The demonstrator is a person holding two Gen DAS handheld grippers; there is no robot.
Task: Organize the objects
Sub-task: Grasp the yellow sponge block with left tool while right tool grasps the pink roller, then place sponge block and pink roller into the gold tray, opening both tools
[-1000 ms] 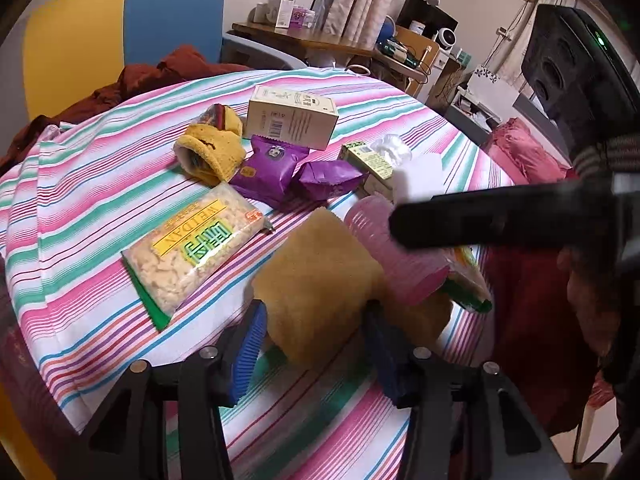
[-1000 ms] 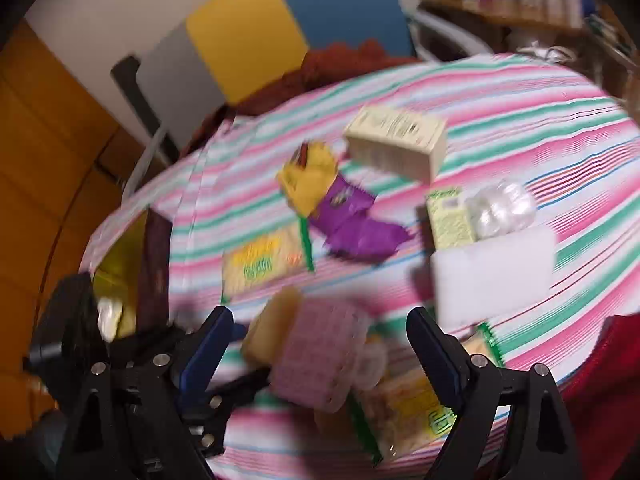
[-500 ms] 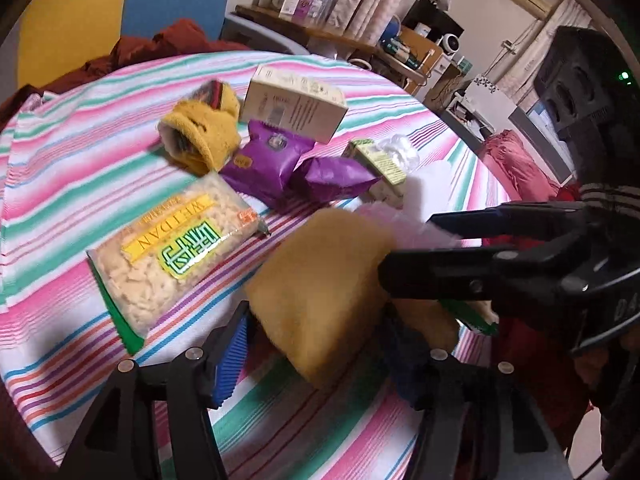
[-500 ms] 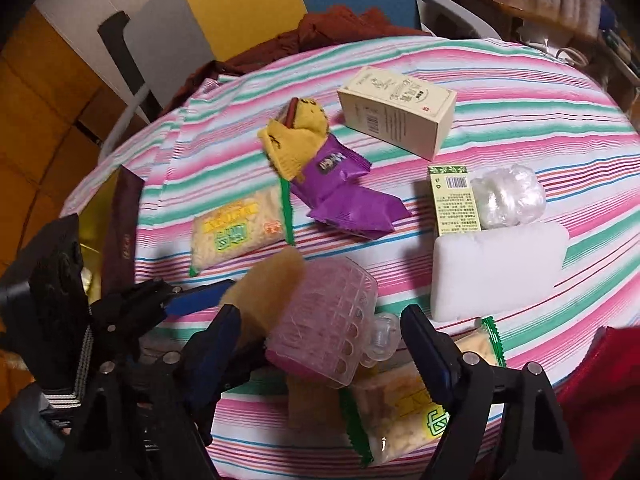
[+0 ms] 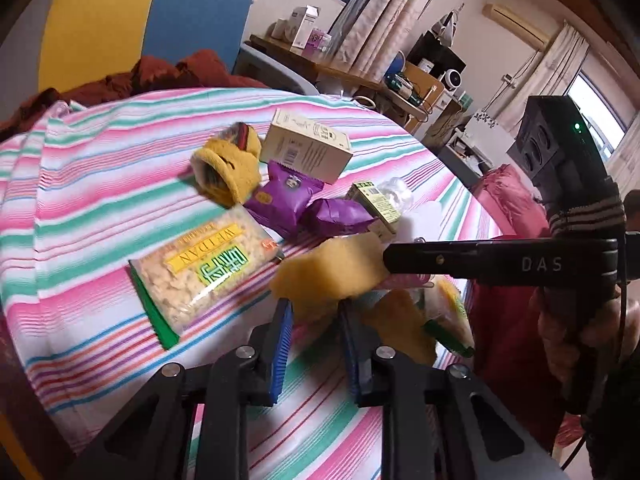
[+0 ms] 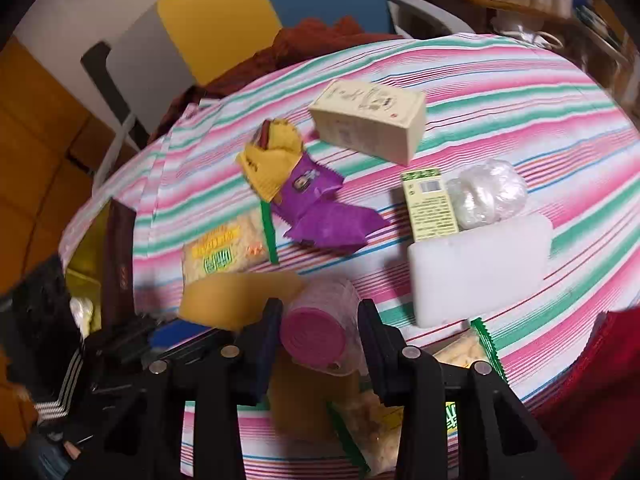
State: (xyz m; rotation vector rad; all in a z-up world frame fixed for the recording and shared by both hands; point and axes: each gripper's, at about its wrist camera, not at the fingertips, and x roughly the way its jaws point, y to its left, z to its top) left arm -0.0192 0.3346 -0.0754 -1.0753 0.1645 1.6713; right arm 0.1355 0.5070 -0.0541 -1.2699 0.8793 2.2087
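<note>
- Left gripper (image 5: 312, 320) jaws clench the yellow sponge (image 5: 332, 276), lifted off the desk (image 5: 100, 184); soft and light, so grip mid-body
- Right gripper (image 6: 318, 330) jaws clasp the pink-capped jar (image 6: 320, 328) beside that sponge; looks light, slippery plastic

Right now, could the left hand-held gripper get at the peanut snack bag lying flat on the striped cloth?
Probably not yet: the left hand-held gripper is shut on the yellow sponge. The peanut snack bag lies uncovered to its left, so the path looks free once the sponge is released.
</note>
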